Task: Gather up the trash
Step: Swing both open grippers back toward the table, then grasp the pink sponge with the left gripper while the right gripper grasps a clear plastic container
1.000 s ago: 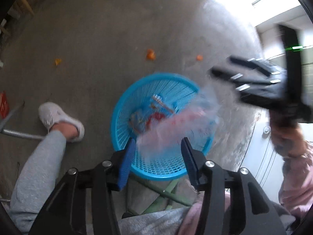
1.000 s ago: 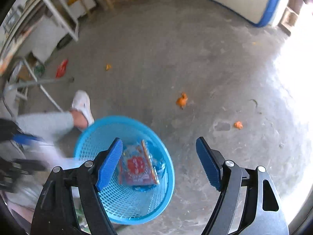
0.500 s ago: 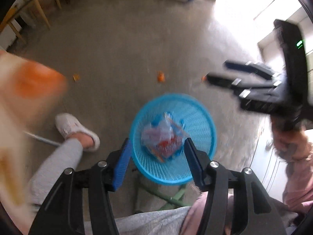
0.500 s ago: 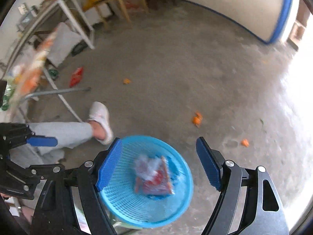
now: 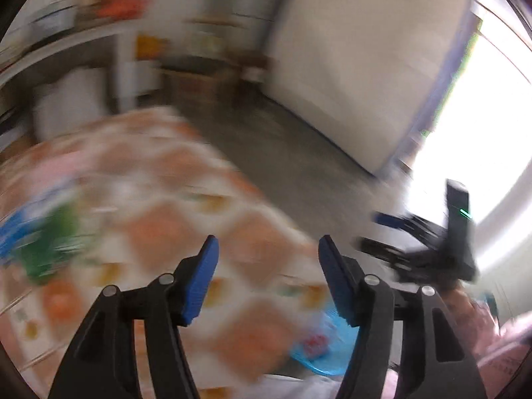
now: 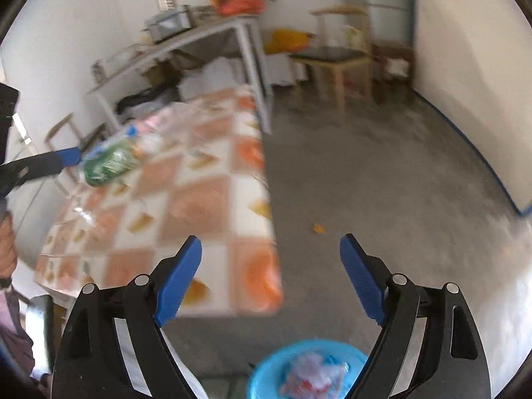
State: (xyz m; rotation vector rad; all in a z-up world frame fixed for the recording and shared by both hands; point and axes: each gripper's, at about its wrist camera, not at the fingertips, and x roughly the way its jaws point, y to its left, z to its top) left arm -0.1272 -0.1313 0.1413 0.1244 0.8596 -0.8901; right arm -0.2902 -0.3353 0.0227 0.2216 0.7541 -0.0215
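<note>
Blue basket (image 6: 266, 369) below empty right gripper (image 6: 271, 277).

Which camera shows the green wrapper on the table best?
The right wrist view: the green wrapper lies on the checked tablecloth, fairly sharp, just beyond the left claw's tip. In the left wrist view it is only a motion-blurred green smear at the left edge.
</note>
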